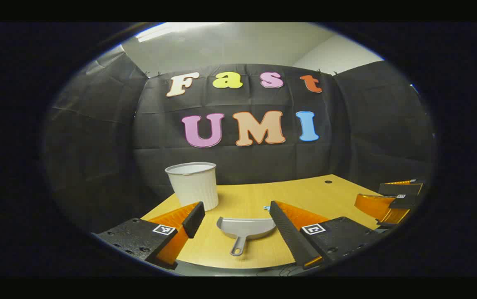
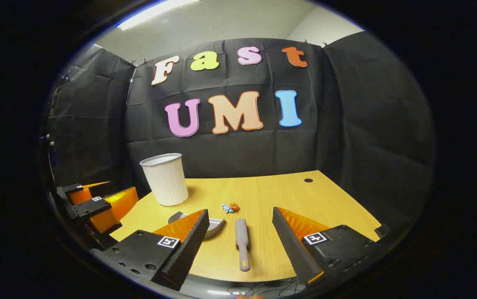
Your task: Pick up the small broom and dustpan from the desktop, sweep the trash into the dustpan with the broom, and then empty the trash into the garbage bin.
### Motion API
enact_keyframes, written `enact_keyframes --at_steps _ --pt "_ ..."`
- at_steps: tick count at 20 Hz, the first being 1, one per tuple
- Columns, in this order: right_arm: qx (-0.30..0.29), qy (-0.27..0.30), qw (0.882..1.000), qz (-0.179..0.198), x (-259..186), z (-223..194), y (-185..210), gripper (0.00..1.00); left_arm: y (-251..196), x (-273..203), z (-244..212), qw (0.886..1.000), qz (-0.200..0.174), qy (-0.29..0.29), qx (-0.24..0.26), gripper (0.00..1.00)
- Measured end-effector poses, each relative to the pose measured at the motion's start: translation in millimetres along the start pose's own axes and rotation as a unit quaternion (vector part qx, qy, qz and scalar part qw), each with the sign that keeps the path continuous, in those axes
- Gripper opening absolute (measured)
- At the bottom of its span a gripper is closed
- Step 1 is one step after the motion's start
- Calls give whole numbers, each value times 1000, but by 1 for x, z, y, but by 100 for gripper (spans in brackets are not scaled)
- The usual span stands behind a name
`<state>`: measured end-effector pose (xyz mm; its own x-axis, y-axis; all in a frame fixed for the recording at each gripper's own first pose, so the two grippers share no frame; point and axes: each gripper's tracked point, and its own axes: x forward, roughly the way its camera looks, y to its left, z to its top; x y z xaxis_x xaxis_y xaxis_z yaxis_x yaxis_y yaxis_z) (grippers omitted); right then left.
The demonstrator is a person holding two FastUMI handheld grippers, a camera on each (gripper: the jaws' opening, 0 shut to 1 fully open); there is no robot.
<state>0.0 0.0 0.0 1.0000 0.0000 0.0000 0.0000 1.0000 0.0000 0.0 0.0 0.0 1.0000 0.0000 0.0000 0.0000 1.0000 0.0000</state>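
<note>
The grey dustpan (image 1: 245, 229) lies flat on the wooden desk (image 1: 305, 195), near its front edge, with its handle toward the camera in the left gripper view. It sits between the two spread fingers of the left hand-held gripper (image 1: 236, 219), which hangs released above the desk and grips nothing. In the right gripper view the dustpan (image 2: 215, 226) is partly hidden behind a finger.

The small grey broom (image 2: 242, 242) lies on the desk (image 2: 325, 199) just right of the dustpan, lengthwise, handle end toward the front edge. It rests between the fingers of the right hand-held gripper (image 2: 240, 226), which is also spread wide and grasps nothing.

Just beyond the broom's far end is the trash (image 2: 230, 207), a small clump of blue and orange scraps on the desk. In the left gripper view only a bit of blue trash (image 1: 266, 207) peeks out beside a finger.

The white ribbed garbage bin (image 1: 195, 184) stands upright on the back left part of the desk, well behind the dustpan; the right gripper view shows the bin (image 2: 165, 178) too.

Each view also catches the other hand-held gripper at the edge, the right one (image 1: 392, 199) at the far right and the left one (image 2: 93, 201) at the far left.
</note>
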Motion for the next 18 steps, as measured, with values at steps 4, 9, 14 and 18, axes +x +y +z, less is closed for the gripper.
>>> enact_keyframes --at_steps 4,9,14,18 --pt "-5 4 1000 -5 1 -1 -4 92 -5 1 3 1000 -5 -6 0 94" --pt "-12 9 1000 -12 3 -3 -6 92 -7 4 3 1000 -11 -5 -8 94" --pt "-15 13 1000 -13 6 -3 -6 92 -5 5 1 1000 -9 0 -11 94" --pt "-17 15 1000 -12 4 -4 -6 92 -5 6 0 1000 -8 1 -10 94"
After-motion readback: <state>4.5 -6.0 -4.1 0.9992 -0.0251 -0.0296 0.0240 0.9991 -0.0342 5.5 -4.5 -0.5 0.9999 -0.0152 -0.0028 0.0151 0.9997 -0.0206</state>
